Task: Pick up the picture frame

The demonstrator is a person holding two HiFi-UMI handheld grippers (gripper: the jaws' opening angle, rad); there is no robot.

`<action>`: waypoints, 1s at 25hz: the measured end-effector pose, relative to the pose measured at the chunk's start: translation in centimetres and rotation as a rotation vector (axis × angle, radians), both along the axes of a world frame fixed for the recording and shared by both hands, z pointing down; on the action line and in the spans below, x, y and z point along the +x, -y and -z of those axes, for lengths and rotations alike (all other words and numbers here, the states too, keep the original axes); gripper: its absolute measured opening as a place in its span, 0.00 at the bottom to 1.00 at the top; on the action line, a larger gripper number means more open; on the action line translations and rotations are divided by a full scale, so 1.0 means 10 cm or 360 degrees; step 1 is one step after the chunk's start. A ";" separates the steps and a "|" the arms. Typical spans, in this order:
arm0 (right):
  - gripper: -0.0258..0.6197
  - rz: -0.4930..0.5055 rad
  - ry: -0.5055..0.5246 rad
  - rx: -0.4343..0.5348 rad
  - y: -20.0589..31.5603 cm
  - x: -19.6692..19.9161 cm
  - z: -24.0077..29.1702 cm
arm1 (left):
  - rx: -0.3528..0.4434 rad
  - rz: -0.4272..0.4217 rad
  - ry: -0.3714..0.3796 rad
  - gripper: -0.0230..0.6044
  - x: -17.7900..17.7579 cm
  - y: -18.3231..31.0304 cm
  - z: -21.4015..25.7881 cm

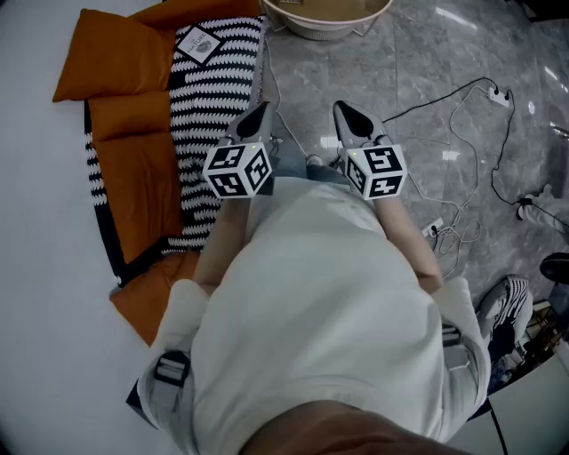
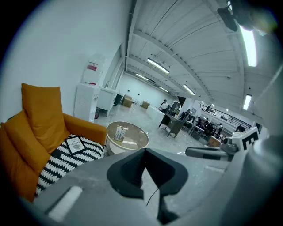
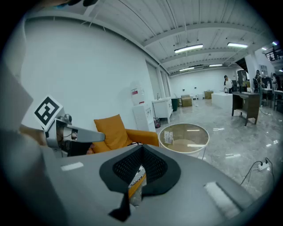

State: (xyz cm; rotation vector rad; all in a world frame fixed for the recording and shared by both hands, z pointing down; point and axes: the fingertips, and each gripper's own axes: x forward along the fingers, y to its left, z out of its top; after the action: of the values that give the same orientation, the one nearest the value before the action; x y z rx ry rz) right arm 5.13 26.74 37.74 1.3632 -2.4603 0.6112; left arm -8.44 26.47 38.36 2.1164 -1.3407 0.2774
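Note:
The picture frame is a small black-edged square with a white print. It lies flat on the black-and-white striped cushion of the orange sofa. In the left gripper view the picture frame sits left of and beyond the jaws. My left gripper hovers over the cushion's right edge, well short of the frame, jaws shut and empty. My right gripper is level with it over the grey floor, also shut with nothing held. Both show closed jaws in their own views: left gripper, right gripper.
A round glass-topped table stands ahead, with a small upright card on it. Cables and a power strip trail over the marble floor at right. A white water dispenser stands by the wall behind the sofa.

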 end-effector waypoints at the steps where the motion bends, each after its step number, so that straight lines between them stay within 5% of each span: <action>1: 0.04 -0.0005 0.0004 0.0004 -0.04 -0.01 0.02 | 0.0002 -0.0010 0.0004 0.04 -0.01 -0.06 0.01; 25: 0.04 0.0105 0.0090 0.0013 -0.20 -0.16 0.09 | -0.0051 -0.0005 0.0000 0.04 0.12 -0.29 -0.06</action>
State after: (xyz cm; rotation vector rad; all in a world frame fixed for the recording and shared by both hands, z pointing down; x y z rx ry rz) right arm 3.57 28.75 36.81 1.2789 -2.5438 0.6333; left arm -7.25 29.37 39.01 2.0922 -1.3244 0.2988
